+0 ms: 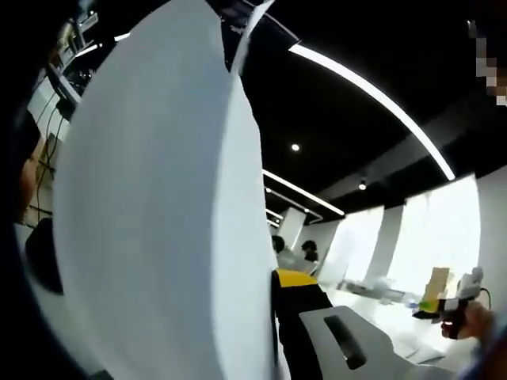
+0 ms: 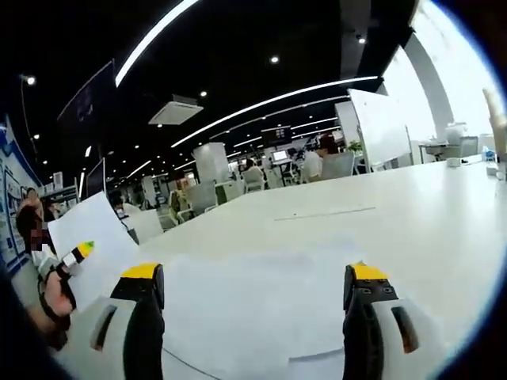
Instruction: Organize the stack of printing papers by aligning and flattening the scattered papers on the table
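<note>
Papers: one sheet [image 1: 158, 206] stands upright, lifted in the left claw [image 1: 273, 332]; more [image 2: 253, 301] lie flat on the table [image 2: 412, 214] between the right claw's [image 2: 253, 317] wide-open, empty jaws.

raised paper [image 1: 158, 214] blurred, hides left gripper's [image 1: 309, 332] left finger.

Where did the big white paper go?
In the left gripper view the big white sheet of paper stands upright, held up close at the left. In the right gripper view it is raised at the left above the white table.
</note>
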Available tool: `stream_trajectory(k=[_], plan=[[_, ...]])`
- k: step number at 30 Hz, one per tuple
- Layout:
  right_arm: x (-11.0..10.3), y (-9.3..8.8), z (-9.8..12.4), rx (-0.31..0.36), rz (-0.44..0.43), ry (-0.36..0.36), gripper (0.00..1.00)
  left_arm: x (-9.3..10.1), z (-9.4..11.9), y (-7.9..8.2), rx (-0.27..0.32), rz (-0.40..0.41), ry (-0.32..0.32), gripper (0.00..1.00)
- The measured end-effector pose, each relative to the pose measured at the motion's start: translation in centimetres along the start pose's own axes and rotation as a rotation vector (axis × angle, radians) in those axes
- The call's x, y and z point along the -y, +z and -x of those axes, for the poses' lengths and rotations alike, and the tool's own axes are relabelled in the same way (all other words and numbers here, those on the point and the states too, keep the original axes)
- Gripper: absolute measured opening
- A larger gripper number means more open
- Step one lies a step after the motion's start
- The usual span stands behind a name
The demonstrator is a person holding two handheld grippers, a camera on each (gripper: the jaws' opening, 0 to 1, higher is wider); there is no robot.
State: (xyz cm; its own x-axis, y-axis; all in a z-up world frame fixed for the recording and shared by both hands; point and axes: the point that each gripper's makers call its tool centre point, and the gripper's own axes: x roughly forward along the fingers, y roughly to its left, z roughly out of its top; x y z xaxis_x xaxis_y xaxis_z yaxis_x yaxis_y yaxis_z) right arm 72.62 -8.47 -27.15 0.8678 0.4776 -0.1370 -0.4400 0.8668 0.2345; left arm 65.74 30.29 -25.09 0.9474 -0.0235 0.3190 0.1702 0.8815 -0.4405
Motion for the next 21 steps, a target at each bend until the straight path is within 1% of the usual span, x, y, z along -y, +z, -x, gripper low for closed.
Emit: stream_trajectory(k=[6, 11, 13, 16, 21], plan=[[0.0, 0.4, 0.3, 0.011, 0.005, -0.007, 0.89, 0.0, 0.0, 0.1, 0.004, -0.002, 0.001, 0.06], [0.3, 0.4, 0.9, 0.008, 0.005, -0.018, 0.89, -0.1, 0.0, 0.1, 0.008, 0.004, 0.001, 0.06], [0.3, 0.3, 1.1, 0.005, 0.007, -0.022, 0.89, -0.3, 0.0, 0.3, 0.015, 0.023, 0.006, 0.06], [0.4, 0.4, 1.4, 0.009, 0.008, -0.029, 0.89, -0.2, 0.1, 0.3, 0.017, 0.018, 0.004, 0.06], [0.5, 0.6, 1.4, 0.008, 0.01, -0.029, 0.89, -0.1, 0.0, 0.3, 0.017, 0.019, 0.003, 0.06]])
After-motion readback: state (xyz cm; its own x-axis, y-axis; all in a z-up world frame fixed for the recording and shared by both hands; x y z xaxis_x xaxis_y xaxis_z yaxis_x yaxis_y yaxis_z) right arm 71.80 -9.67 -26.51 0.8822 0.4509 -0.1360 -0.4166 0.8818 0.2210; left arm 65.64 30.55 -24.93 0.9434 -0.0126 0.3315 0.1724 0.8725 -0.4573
